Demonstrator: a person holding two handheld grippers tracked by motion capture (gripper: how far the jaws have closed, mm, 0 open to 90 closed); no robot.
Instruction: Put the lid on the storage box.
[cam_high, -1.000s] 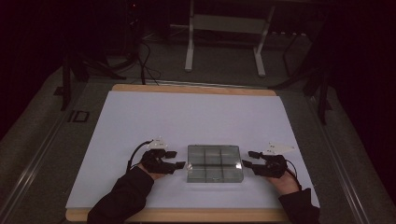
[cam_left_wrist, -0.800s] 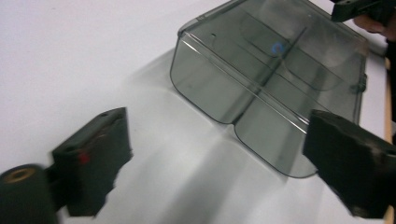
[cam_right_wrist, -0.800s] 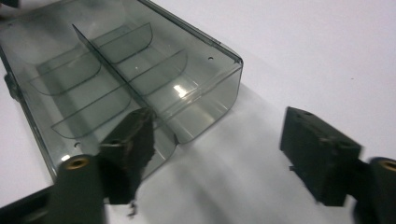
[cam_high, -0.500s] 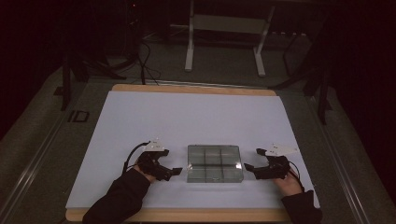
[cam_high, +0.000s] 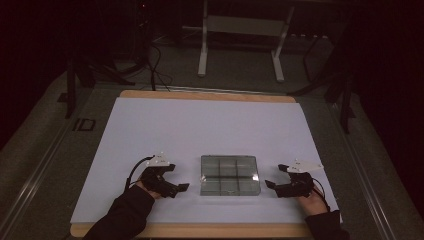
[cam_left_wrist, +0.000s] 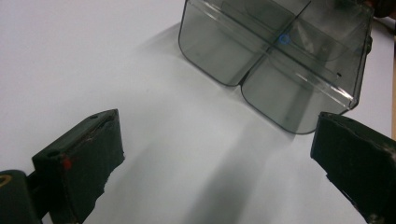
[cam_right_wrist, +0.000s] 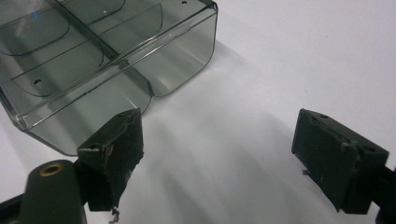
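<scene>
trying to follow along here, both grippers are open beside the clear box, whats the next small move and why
Probably draw both hands a little further back. The clear divided box sits flat on the white table cover, and the left gripper and right gripper have just been opening, with nothing between their jaws. The box looks set down and free.

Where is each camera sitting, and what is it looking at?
High view: above the person's side, looking forward and down on the table; both forearms, the left gripper and right gripper show.
Left gripper view: rides the left gripper, looking past open jaws at the clear box.
Right gripper view: rides the right gripper, open jaws beside the box.
All share the box.
</scene>
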